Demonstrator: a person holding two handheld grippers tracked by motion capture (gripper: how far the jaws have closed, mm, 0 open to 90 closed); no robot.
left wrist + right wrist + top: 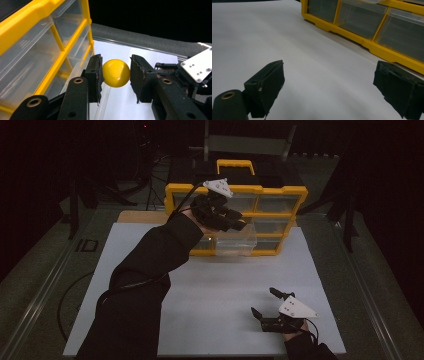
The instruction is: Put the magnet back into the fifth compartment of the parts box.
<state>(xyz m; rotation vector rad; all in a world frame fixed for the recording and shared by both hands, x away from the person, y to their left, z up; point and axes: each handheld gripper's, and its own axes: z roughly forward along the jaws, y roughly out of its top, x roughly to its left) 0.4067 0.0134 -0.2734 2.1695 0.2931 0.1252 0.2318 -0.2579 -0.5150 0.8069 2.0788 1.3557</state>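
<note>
Left gripper (116, 73) clamped on a yellow ball (116, 73), both pads pressed against its sides, ball sitting between the jaw tips and off the tabletop. In the high view the left gripper (239, 222) is raised at the far edge of the white tabletop (210, 300), right in front of the yellow drawer cabinet (235, 217), hovering over a clear drawer (235, 240) that is pulled out from the cabinet's lower row; ball itself too small and dark to make out there. Whether the ball is directly above the drawer opening cannot be told. In the left gripper view the cabinet (42, 42) fills the left side with its clear drawer fronts and yellow frame, close beside the left jaw, not clearly touching it. Person's dark sleeve (145, 285) runs from the near-left edge up to that gripper. Right gripper (267, 305) rests low near the near-right corner of the tabletop, well apart from the cabinet and the ball, jaws spread wide with nothing between them; the right gripper view shows bare white tabletop (312, 62) between the two pads and the cabinet's bottom drawer row (367, 25) farther off. Grey plate tops each gripper.
</note>
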